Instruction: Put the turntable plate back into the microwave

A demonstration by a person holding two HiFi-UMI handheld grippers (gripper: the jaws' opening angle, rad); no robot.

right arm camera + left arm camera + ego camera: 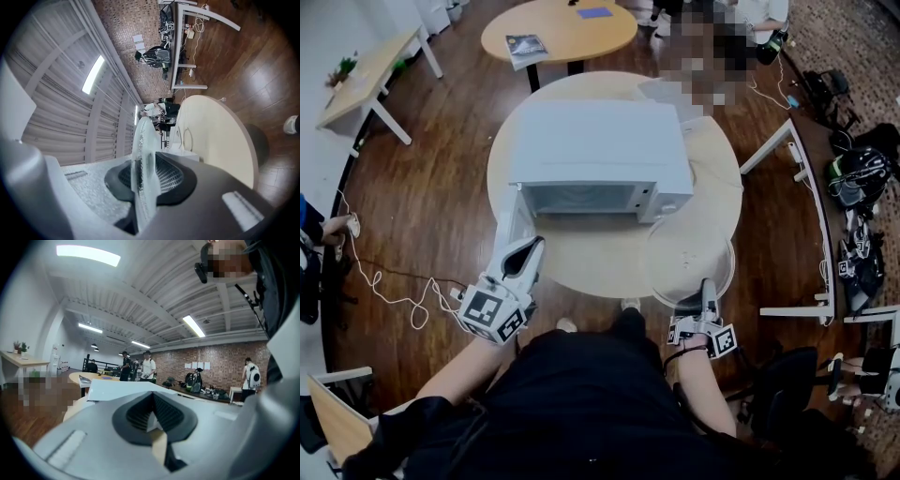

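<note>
Right gripper is clamped, jaws nearly together, on the near rim of the turntable plate, lower right of centre (at the table's near edge). Left gripper appears pinched on the open microwave door. This looks like the carrying step. Next, the plate needs sliding flat into the cavity.

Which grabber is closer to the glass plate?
Right. The right gripper is clamped on the near rim of the glass plate. The left gripper is off to the left, by the open door of the microwave, not touching the plate.
</note>
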